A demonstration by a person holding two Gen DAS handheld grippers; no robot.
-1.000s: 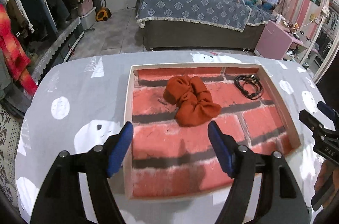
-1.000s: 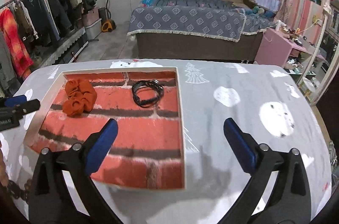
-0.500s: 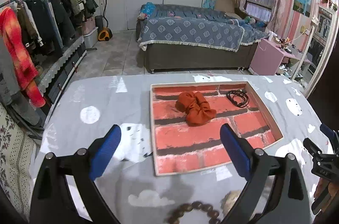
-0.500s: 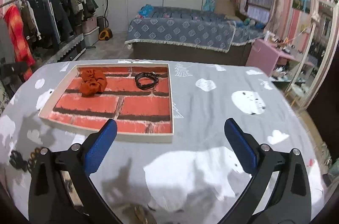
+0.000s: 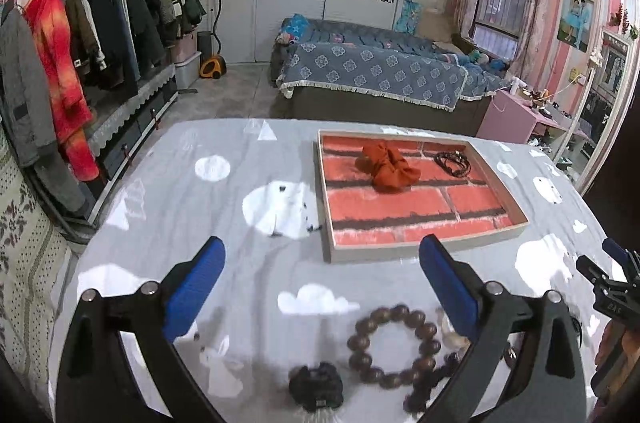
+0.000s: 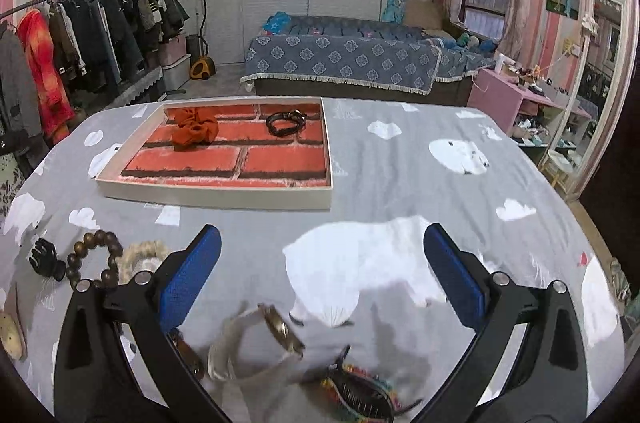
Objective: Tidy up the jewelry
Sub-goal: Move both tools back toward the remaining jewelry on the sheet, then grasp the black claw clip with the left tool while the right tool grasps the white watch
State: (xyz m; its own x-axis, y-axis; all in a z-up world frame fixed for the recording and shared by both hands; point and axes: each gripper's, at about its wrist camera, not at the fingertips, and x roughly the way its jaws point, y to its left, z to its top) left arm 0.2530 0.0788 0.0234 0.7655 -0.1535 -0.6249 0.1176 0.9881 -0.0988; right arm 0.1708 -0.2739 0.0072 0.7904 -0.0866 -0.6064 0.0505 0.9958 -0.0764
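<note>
A brick-patterned tray (image 5: pixel 424 251) (image 6: pixel 216 197) lies on the grey bedspread and holds an orange scrunchie (image 5: pixel 386 165) (image 6: pixel 194 131) and a black cord bracelet (image 5: pixel 452 161) (image 6: pixel 286 122). My left gripper (image 5: pixel 320 287) is open and empty above a brown bead bracelet (image 5: pixel 394 345) (image 6: pixel 94 255) and a black hair claw (image 5: pixel 316 385) (image 6: pixel 46 259). My right gripper (image 6: pixel 322 281) is open and empty above a white-strapped gold watch (image 6: pixel 276 333) and a multicoloured hair clip (image 6: pixel 360 389). A cream scrunchie (image 6: pixel 142 253) lies beside the beads.
The bedspread (image 6: pixel 400 167) has white bear and cloud prints. A clothes rack (image 5: pixel 80 35) stands to the left, a bed (image 5: pixel 372 71) behind, a pink cabinet (image 5: pixel 516 115) to the right. The right gripper's tip (image 5: pixel 612 279) shows at the left view's right edge.
Both grippers have drawn back and up from the tray toward the near edge. Loose jewelry near the front has come into view under them. Both stay open.
</note>
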